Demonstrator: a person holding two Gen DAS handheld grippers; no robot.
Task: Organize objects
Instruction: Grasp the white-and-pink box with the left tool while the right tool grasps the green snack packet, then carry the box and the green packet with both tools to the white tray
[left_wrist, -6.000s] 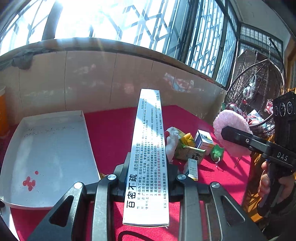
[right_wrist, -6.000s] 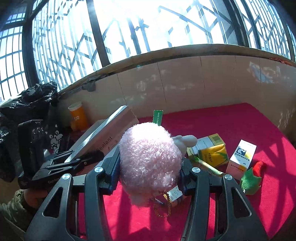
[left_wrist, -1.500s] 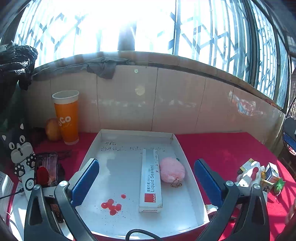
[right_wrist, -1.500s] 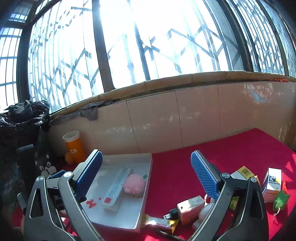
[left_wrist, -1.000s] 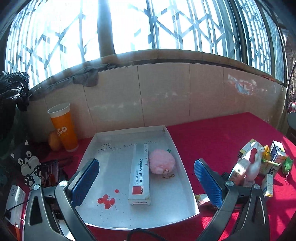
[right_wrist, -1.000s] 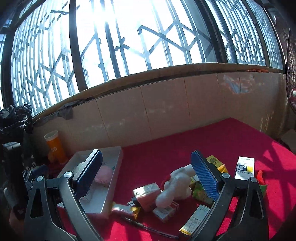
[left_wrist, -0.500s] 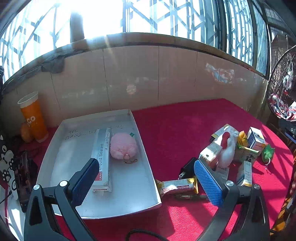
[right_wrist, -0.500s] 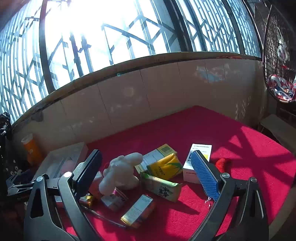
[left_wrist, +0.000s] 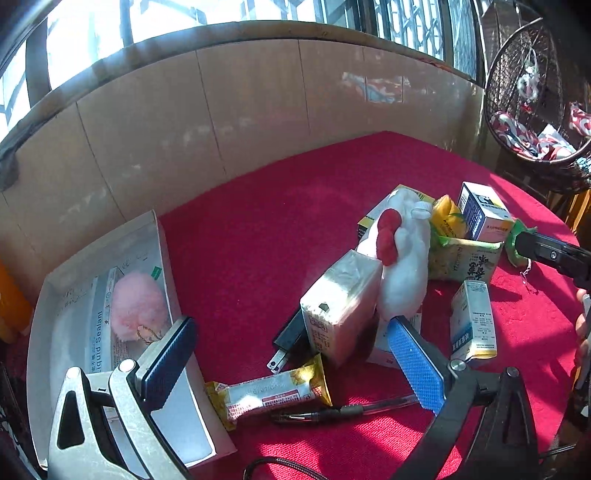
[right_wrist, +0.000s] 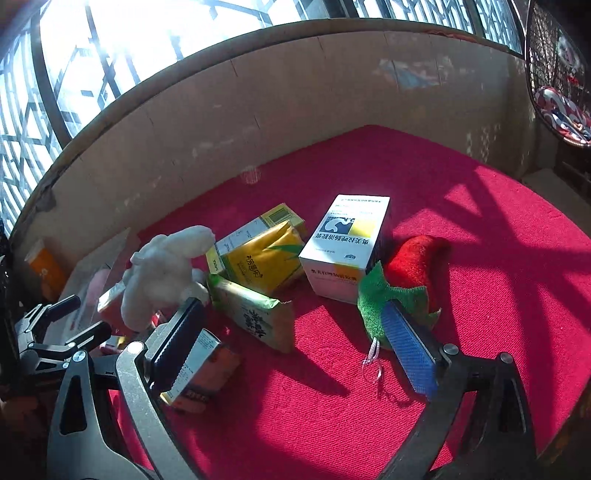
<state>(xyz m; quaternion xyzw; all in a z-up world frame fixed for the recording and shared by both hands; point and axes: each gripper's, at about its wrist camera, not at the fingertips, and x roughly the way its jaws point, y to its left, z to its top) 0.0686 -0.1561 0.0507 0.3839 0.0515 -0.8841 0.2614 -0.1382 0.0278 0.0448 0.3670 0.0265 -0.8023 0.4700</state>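
Pink pompom and sealant box now lie in the tray; both my grippers, left gripper and right gripper, gape wide and empty over the remaining pile.

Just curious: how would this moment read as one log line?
left gripper: open | right gripper: open | tray: pompom, sealant box

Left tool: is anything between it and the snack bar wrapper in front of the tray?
Nothing visible. The left tool is open, and the snack bar lies in the gap, beside the white tray. The pen lies just on the near side.
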